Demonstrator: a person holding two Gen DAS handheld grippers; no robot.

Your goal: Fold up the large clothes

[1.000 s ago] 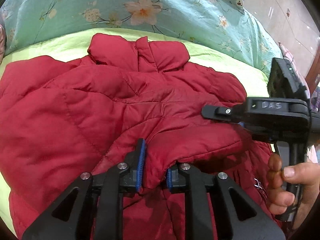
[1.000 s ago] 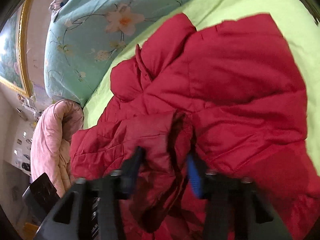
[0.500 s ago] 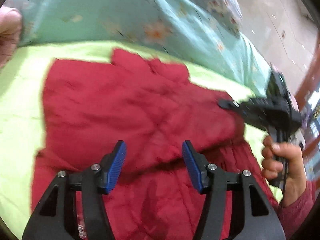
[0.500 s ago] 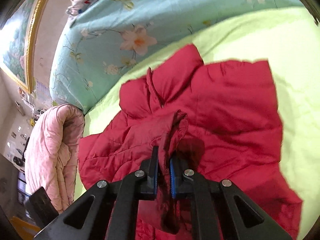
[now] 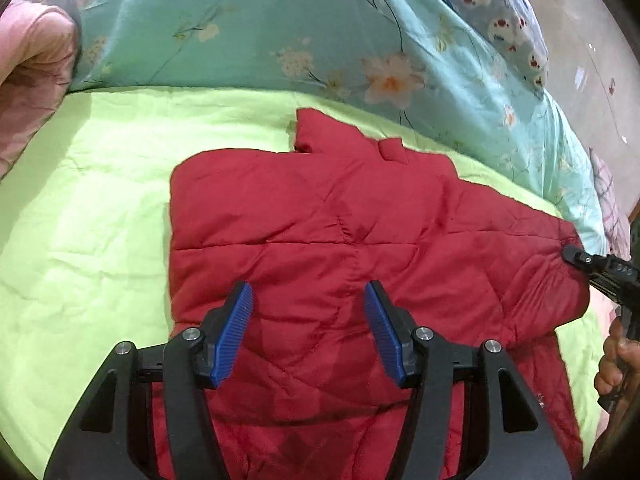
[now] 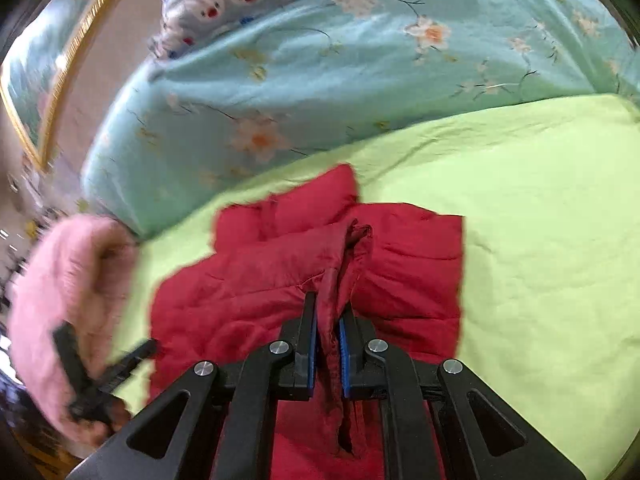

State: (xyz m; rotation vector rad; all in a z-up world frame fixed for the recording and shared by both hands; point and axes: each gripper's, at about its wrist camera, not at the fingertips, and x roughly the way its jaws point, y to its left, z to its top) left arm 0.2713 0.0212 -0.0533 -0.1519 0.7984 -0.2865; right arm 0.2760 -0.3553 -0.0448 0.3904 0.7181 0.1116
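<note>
A red quilted puffer jacket (image 5: 320, 232) lies on the lime-green sheet (image 5: 88, 208), partly folded, with its collar toward the floral duvet. My left gripper (image 5: 308, 320) is open and empty, hovering above the jacket's middle. My right gripper (image 6: 329, 322) is shut on a raised fold of the jacket (image 6: 280, 272). In the left wrist view the right gripper (image 5: 600, 272) shows at the jacket's right corner, held by a hand.
A teal floral duvet (image 5: 280, 28) lies behind the jacket, with a cartoon-print pillow (image 5: 496, 20) beyond it. A pink blanket (image 5: 28, 68) sits at the left. The left gripper's body (image 6: 92, 372) shows low left in the right wrist view.
My left gripper let go of the jacket fold, opened and pulled back higher. My right gripper closed on a fold and drew it toward the jacket's right side.
</note>
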